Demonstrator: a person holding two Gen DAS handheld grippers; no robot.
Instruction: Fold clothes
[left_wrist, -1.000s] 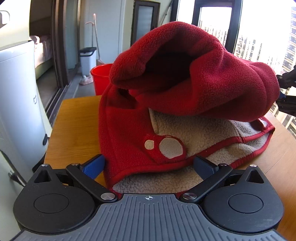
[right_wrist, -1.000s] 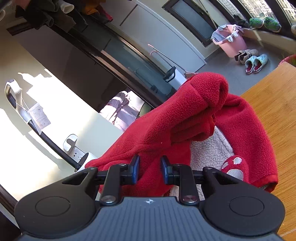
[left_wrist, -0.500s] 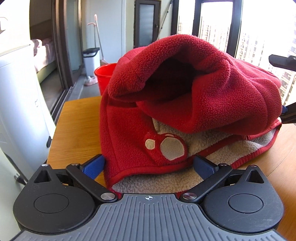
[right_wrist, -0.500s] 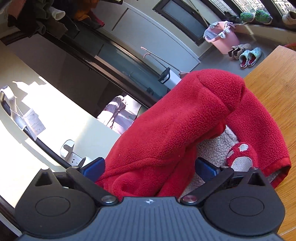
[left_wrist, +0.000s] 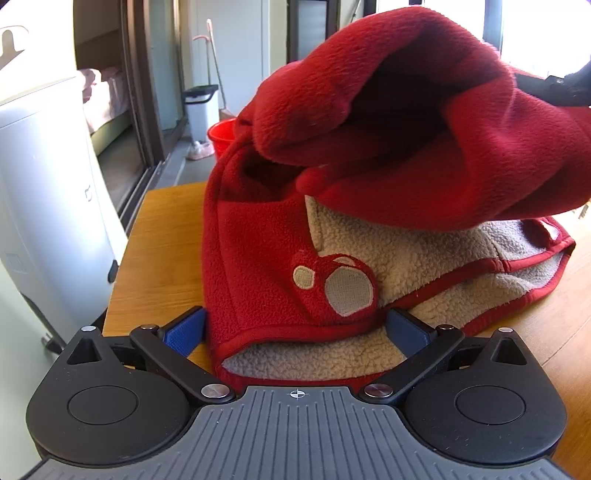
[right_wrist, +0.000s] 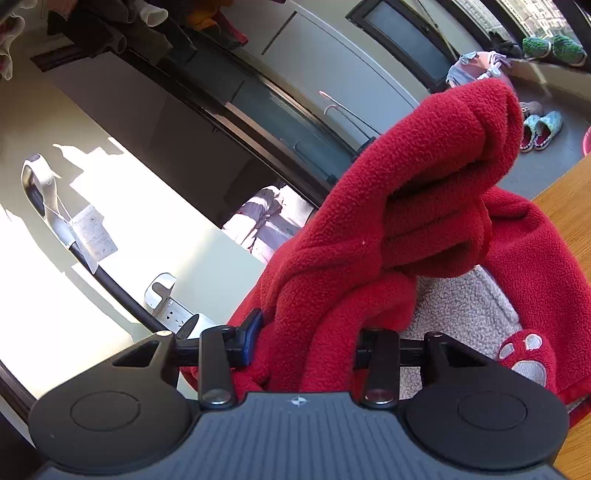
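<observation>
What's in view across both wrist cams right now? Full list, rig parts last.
fleece jacket: 1, red with beige lining, heaped on table
paw patch: 1, red and beige, on jacket front
table: 1, light wood, under jacket
bucket: 1, red, on floor behind table
bin: 1, white with black lid, by far wall
slippers: 1 pair, pale blue, on floor
left gripper: 1, black, jaws open around jacket hem
right gripper: 1, black, jaws closing, red fleece between them

Red fleece garment (left_wrist: 388, 110) with beige sherpa lining (left_wrist: 406, 254) and a beige-padded paw patch (left_wrist: 336, 288); warm orange-brown wood-grain table (left_wrist: 162, 254); red bucket (left_wrist: 221, 134); blue gripper pads (left_wrist: 184, 329).
</observation>
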